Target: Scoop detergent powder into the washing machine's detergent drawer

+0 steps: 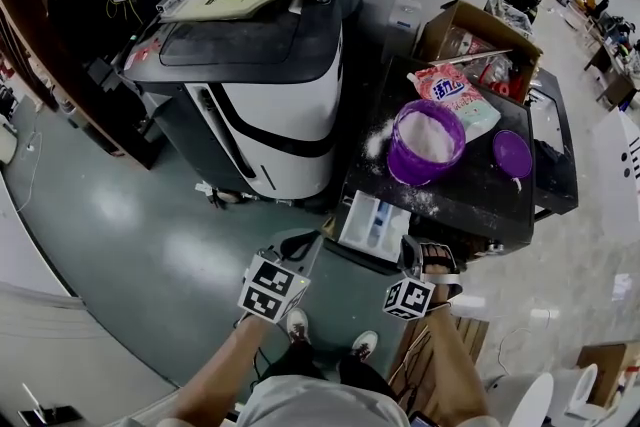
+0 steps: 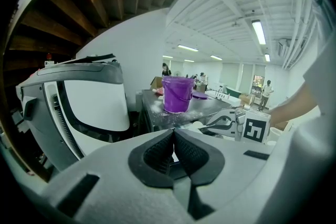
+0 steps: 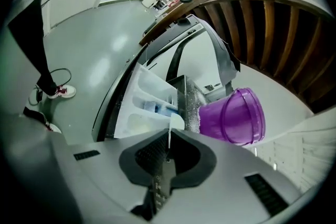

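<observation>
Just off the right end of the pulled-out detergent drawer point(image 1: 372, 223), the right gripper point(image 1: 416, 251) has its jaws clamped on a thin white scoop point(image 3: 175, 122). The scoop shows edge-on between the pads, with its far end pointing toward the drawer. The left gripper point(image 1: 300, 248) hangs off the drawer's left end, above the green floor point(image 1: 150, 235). Its jaws are pressed together with nothing between them.

The drawer is white with a blue compartment inside. It sticks out from the front of a dark-topped washing machine point(image 1: 470, 190). Behind the drawer, on that top, a purple bucket point(image 1: 400, 165) stands open, holding white detergent powder point(image 1: 428, 135). Spilled powder point(image 1: 378, 141) dusts the top on the drawer's side of the bucket and to the bucket's left.

Farther back from the drawer and to its right, a purple lid point(image 1: 511, 153) lies flat on the same top. A detergent bag point(image 1: 458, 95) lies just beyond the bucket, and an open cardboard box point(image 1: 480, 30) sits beyond the bag. Well to the drawer's left stands a white-and-black machine point(image 1: 270, 105).
</observation>
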`<act>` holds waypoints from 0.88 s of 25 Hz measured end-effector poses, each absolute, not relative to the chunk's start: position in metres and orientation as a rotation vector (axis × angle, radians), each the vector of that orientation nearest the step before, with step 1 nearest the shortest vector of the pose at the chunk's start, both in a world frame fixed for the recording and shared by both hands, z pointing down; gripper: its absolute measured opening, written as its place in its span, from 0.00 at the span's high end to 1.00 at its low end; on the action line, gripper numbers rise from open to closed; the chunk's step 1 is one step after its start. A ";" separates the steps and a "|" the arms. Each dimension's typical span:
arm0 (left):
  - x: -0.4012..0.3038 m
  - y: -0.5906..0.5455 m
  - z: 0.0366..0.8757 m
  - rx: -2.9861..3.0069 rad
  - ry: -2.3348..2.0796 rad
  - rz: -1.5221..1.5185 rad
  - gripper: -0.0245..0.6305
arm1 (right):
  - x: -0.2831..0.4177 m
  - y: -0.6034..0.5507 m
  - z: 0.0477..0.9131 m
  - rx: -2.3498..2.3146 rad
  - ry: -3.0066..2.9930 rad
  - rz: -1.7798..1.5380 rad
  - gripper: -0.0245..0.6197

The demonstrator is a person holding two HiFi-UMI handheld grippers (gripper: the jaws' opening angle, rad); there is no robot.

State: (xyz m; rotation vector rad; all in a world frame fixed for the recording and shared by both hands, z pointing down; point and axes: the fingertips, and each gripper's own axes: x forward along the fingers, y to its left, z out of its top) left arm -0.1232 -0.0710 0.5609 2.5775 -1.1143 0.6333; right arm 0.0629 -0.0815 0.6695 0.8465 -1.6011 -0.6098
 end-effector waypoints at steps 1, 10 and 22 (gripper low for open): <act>-0.124 -0.071 0.561 2.577 -1.116 0.633 0.95 | 0.063 -0.082 0.669 0.867 -1.629 -0.572 0.96; -0.123 -0.072 0.560 2.487 -1.062 0.473 0.95 | 0.079 -0.083 0.661 1.289 -2.061 0.412 0.96; -0.117 -0.083 0.545 2.509 -1.068 0.440 0.95 | 0.092 -0.078 0.609 1.532 -2.300 0.926 0.96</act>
